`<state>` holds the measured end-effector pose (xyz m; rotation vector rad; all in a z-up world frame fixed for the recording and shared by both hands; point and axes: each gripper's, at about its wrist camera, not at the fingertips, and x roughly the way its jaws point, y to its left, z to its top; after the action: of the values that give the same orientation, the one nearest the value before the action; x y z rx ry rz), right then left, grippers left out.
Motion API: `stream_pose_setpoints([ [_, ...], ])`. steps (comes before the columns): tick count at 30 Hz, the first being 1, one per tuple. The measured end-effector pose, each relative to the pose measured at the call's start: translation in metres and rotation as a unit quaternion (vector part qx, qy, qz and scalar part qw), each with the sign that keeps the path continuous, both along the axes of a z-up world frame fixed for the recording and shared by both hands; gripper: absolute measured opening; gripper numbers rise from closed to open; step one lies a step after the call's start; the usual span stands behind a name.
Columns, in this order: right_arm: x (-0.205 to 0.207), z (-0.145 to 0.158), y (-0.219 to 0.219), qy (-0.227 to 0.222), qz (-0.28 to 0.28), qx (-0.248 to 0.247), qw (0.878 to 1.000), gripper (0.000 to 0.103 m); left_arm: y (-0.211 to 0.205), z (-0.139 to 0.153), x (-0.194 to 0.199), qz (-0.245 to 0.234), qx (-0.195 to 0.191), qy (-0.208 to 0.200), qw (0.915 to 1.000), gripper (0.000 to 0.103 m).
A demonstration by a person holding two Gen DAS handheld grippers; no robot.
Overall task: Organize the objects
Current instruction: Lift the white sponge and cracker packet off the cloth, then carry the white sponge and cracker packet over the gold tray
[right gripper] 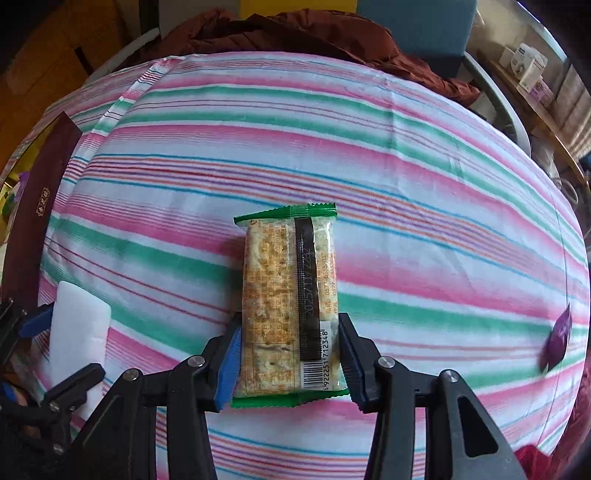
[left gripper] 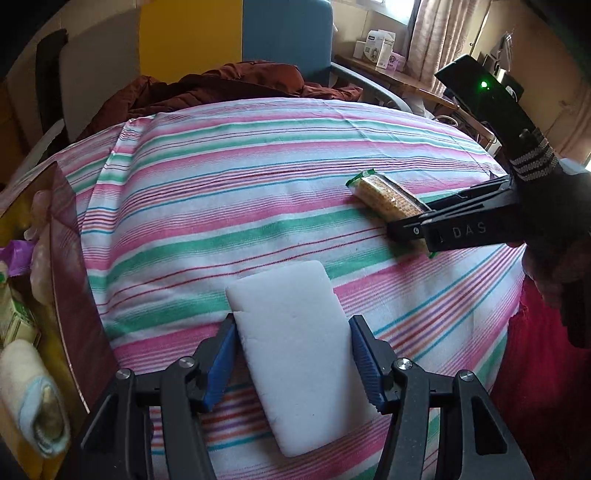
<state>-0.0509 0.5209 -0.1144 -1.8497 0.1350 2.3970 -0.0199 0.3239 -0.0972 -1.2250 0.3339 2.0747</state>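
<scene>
A white foam block [left gripper: 295, 347] is clamped between the blue pads of my left gripper [left gripper: 291, 358], held above the striped cloth [left gripper: 229, 192]. A cracker pack [right gripper: 288, 299] with green ends sits between the blue pads of my right gripper [right gripper: 290, 354], which is shut on it. In the left wrist view the right gripper [left gripper: 410, 225] reaches in from the right with the cracker pack [left gripper: 384, 197] sticking out of it. In the right wrist view the foam block [right gripper: 79, 328] and the left gripper's blue pad [right gripper: 35, 321] show at the far left.
A dark red box [left gripper: 74, 280] stands at the left edge of the cloth, holding a rolled towel [left gripper: 33, 395] and small packs. A purple packet [right gripper: 557, 339] lies at the cloth's right side. A brown quilt [left gripper: 221, 85] is heaped at the back, before a blue chair [left gripper: 288, 33].
</scene>
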Motion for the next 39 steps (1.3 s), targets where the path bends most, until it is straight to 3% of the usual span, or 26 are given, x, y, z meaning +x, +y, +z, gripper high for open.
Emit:
stream_pose_setpoints([
  [9,0.015,0.001,-0.041,-0.002,0.011,0.005,1.000,0.048,-0.010,0.002,0.011,-0.012,0.000,0.017,0.9998,0.060],
  [18,0.034,0.000,-0.033,0.045,-0.023,-0.017,0.999,0.048,-0.016,0.011,0.020,-0.019,0.008,0.038,0.9991,0.060],
  [29,0.038,0.001,-0.044,0.057,-0.011,-0.004,0.998,0.048,-0.028,0.033,0.033,-0.025,0.024,0.066,0.9972,0.060],
  [39,0.041,0.006,-0.051,0.064,0.018,-0.021,0.998,0.048,-0.039,0.045,0.039,-0.019,0.034,0.068,0.9969,0.060],
])
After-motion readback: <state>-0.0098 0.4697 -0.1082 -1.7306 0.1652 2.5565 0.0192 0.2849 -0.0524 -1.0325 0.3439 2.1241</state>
